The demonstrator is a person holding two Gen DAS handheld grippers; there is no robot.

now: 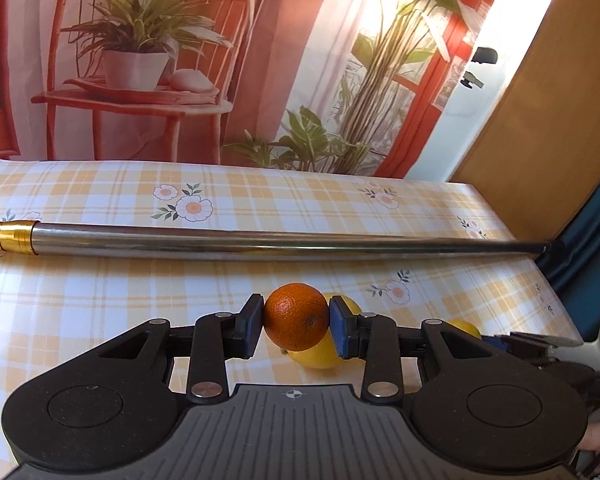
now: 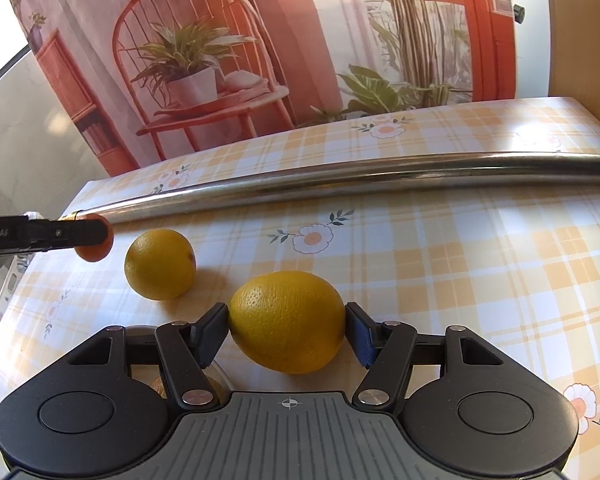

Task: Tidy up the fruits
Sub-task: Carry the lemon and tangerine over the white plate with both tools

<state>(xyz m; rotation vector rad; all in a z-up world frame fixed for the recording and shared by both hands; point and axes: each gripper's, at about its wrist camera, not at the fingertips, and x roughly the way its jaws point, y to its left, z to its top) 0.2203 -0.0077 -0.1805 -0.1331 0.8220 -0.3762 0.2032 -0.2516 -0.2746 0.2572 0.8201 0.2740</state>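
Note:
My left gripper (image 1: 296, 326) is shut on a small orange mandarin (image 1: 296, 312), its blue pads pressing both sides, held just above the table. Behind and below it lies a round yellow lemon (image 1: 318, 356). In the right wrist view my right gripper (image 2: 286, 330) is shut on a large yellow lemon (image 2: 288, 320), with a pad touching each end. The round lemon (image 2: 160, 264) lies to its left on the cloth. Farther left, the left gripper's black finger (image 2: 60, 234) covers most of the mandarin (image 2: 94, 250).
A long steel pole (image 1: 260, 240) with a gold end lies across the yellow checked tablecloth (image 1: 100, 300) behind the fruit. The table's right edge (image 1: 540, 264) drops off near a wooden panel. A clear rim with something orange (image 2: 160, 386) shows under my right gripper.

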